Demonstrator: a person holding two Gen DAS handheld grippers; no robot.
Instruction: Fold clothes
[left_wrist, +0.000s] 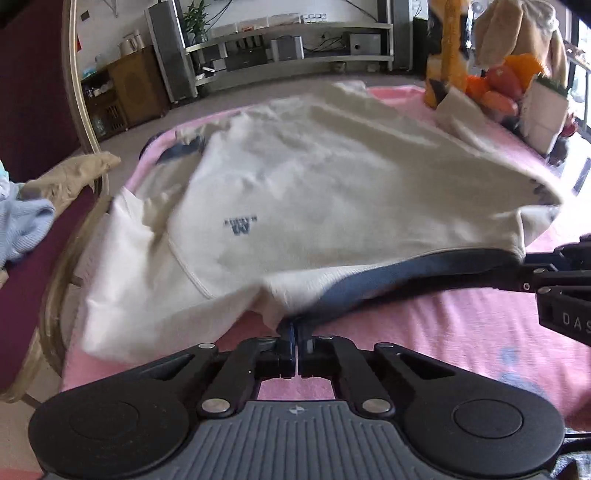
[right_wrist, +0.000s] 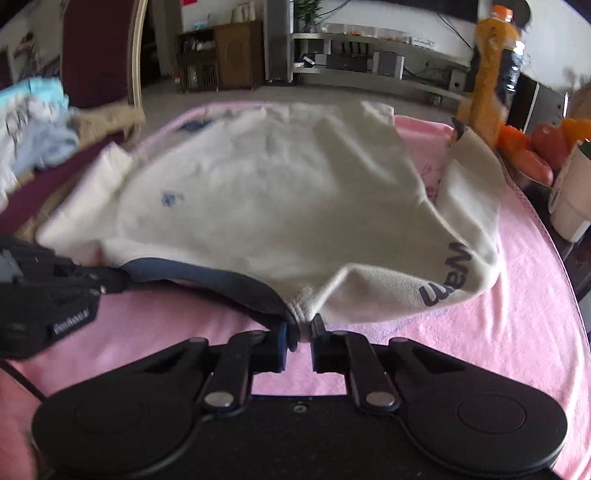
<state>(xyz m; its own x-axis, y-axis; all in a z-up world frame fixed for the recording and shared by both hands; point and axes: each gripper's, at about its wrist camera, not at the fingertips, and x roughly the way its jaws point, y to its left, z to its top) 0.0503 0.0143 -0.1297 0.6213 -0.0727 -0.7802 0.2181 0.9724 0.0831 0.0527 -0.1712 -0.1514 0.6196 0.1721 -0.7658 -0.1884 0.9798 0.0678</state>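
- While the cream sweatshirt (left_wrist: 314, 177) lay spread over the pink table cover (right_wrist: 517, 295), its near collar edge was pinched by both closed grippers, left (left_wrist: 296, 338) and right (right_wrist: 300, 330).
- Even tension was needed, so both corners would best be carried together.

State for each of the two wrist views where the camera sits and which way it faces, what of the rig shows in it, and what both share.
Left wrist view: on the left gripper, looking forward over the cream sweatshirt on the pink cover; the right gripper enters at right.
Right wrist view: on the right gripper, facing the same way; the left gripper enters at left.
Shared: the sweatshirt, its navy collar, the shelving behind.
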